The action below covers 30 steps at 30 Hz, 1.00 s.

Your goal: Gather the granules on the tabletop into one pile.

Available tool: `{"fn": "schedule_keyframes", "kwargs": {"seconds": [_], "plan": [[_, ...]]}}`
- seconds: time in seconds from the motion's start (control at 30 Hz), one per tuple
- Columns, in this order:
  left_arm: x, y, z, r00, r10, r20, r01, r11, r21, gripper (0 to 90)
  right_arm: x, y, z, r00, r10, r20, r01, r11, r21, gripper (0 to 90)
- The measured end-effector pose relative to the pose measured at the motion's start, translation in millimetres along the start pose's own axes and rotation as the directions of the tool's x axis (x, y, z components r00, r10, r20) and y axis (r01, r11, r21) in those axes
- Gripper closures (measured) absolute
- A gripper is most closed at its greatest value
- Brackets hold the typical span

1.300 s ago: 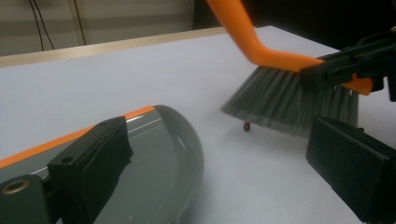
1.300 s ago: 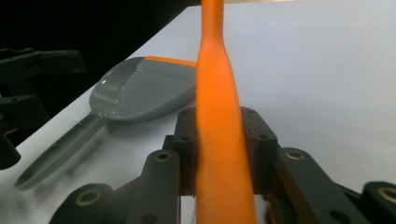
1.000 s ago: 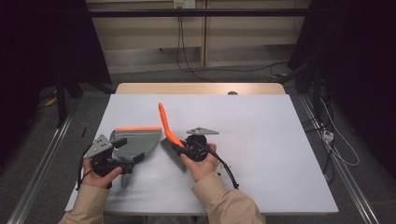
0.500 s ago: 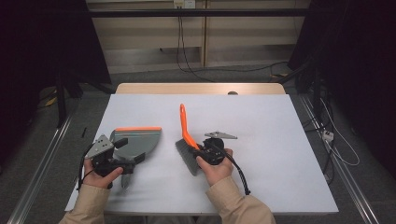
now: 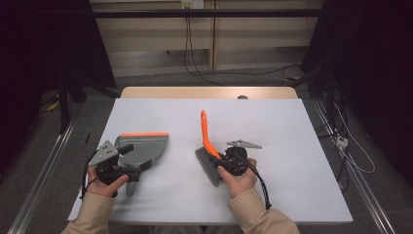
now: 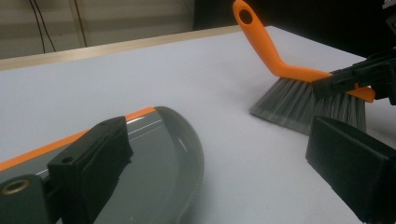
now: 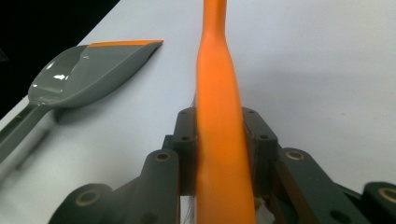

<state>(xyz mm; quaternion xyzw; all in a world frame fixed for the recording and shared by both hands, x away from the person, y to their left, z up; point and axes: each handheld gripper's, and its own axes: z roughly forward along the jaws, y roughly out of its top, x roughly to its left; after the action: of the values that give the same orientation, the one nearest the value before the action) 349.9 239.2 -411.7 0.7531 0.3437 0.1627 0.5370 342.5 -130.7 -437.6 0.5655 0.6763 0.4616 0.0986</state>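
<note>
The brush (image 5: pixel 208 151) stands on its grey bristles on the tabletop (image 5: pixel 292 131), right of the dustpan (image 5: pixel 141 148) and well apart from it, its orange handle rising up and away from the person. The right gripper (image 5: pixel 225 160) has its jaws closed on the orange back of the brush; the right gripper view shows the handle (image 7: pixel 219 121) clamped between both pads. The dustpan lies flat, grey with an orange lip on its far edge, and its scoop holds nothing. The left gripper (image 5: pixel 127 168) sits at the dustpan's near end; in the left gripper view its jaws stand wide apart, one pad over the pan (image 6: pixel 154 158) and the other off to the side above bare tabletop, pressing on nothing. That view also shows the bristles (image 6: pixel 299 100) touching the tabletop, with the right gripper's black jaw on the brush. Beyond the dustpan, cables hang at the wall past the tabletop's wooden far edge (image 5: pixel 209 92)
</note>
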Motion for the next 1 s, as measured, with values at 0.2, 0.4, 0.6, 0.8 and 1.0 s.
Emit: {"fn": "schedule_keyframes", "kwargs": {"seconds": [0.2,0.4,0.6,0.8,1.0], "plan": [[-0.8,0.2,0.2,1.0000,-0.001,0.000,0.001,1.0000,-0.002,6.1,-5.7,-1.4,-6.6,0.9999,-0.003,0.010,0.003,1.000,-0.003,70.9],[-0.6,-0.1,0.6,1.0000,0.003,-0.001,-0.003,1.0000,0.004,6.1,-12.6,-0.6,-12.6,0.9997,-0.009,0.023,0.009,1.000,0.000,71.0],[-1.0,-0.1,1.3,1.0000,0.005,0.000,-0.005,1.0000,0.006,6.1,-16.4,-0.6,-17.8,0.9993,-0.016,0.034,0.016,1.000,-0.001,71.0],[-1.4,-0.1,1.9,1.0000,0.008,0.000,-0.008,0.9999,0.010,6.1,-19.3,1.4,-21.1,0.9989,-0.030,0.036,0.029,1.000,0.004,71.1],[-1.5,-0.2,2.7,1.0000,0.006,0.002,-0.006,0.9999,0.009,6.1,-15.1,8.1,-22.5,0.9992,-0.039,0.010,0.039,0.999,-0.015,71.3]]}}
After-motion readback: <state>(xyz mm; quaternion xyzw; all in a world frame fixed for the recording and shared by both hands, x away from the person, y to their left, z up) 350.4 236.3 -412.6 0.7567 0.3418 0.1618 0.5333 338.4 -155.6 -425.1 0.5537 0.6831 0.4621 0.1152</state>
